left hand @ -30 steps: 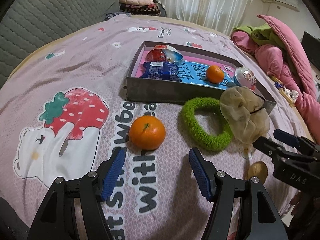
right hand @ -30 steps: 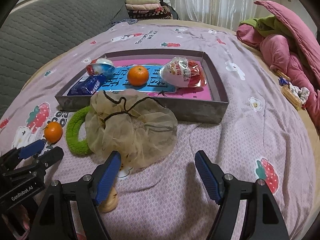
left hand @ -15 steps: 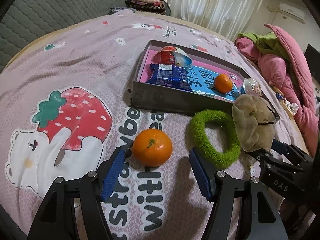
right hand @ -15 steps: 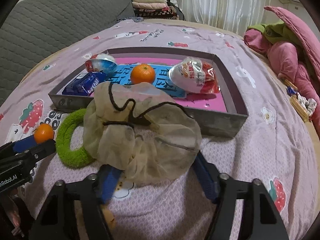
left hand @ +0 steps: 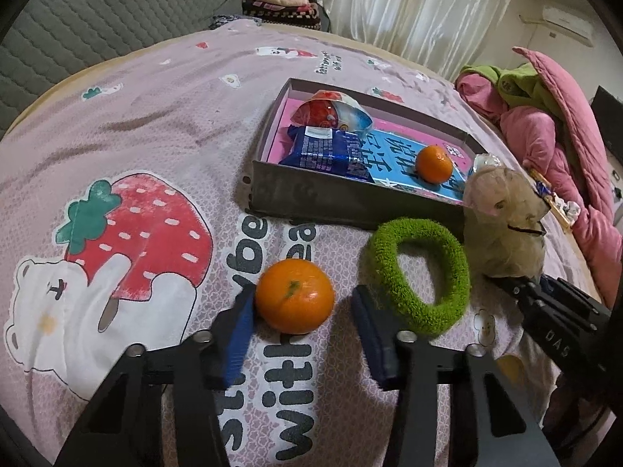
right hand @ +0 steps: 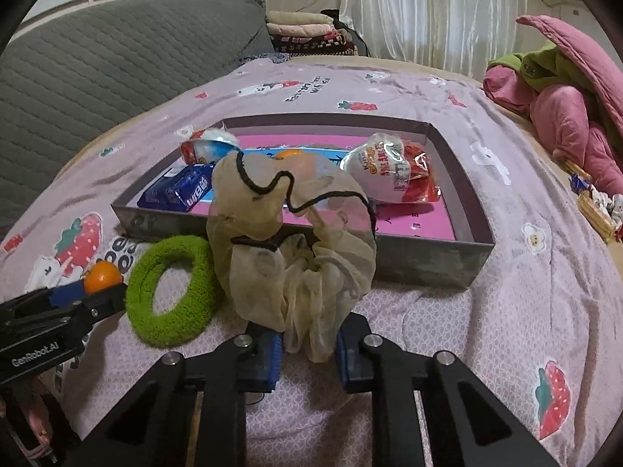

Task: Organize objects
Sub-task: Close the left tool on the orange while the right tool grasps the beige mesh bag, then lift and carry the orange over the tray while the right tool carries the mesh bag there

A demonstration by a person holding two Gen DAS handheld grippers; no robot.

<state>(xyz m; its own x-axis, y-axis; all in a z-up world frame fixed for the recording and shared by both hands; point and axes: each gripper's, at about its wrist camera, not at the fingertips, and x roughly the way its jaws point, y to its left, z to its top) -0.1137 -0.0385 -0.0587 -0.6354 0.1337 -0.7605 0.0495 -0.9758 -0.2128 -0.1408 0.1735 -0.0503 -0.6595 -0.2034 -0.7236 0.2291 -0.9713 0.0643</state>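
Both of your hand-held grippers have closed in over the last second: the right hand-held gripper [right hand: 305, 346] has gone from wide open around the beige mesh scrunchie [right hand: 290, 241] to pinched on its lower folds, and the left hand-held gripper [left hand: 301, 334] has slid forward until the loose orange [left hand: 294, 295] sits between its blue pads.

That tells you two picks are under way at once. On the right, the scrunchie now stands bunched up above the jaws instead of lying flat, so the fabric is caught and looks ready to travel. On the left, the jaws are partly open; the left pad [left hand: 239, 327] touches or nearly touches the orange, while the right pad has a clear gap to it, so you have no grip on the fruit yet.

The grey tray [right hand: 436, 268] lies just beyond both items on the bed sheet [left hand: 155, 116], already holding a second orange [left hand: 433, 163], a blue snack packet [left hand: 327, 150] and two wrapped toy eggs, one at the far left [left hand: 335, 111] and one at the right [right hand: 389, 167]. The green ring [left hand: 420, 272] rests on the sheet between your two grippers, touching the scrunchie in the right view.

Your left hand-held gripper is held low and angled slightly down at the sheet, straddling the orange. Your right one is low too, pointing at the tray's near wall
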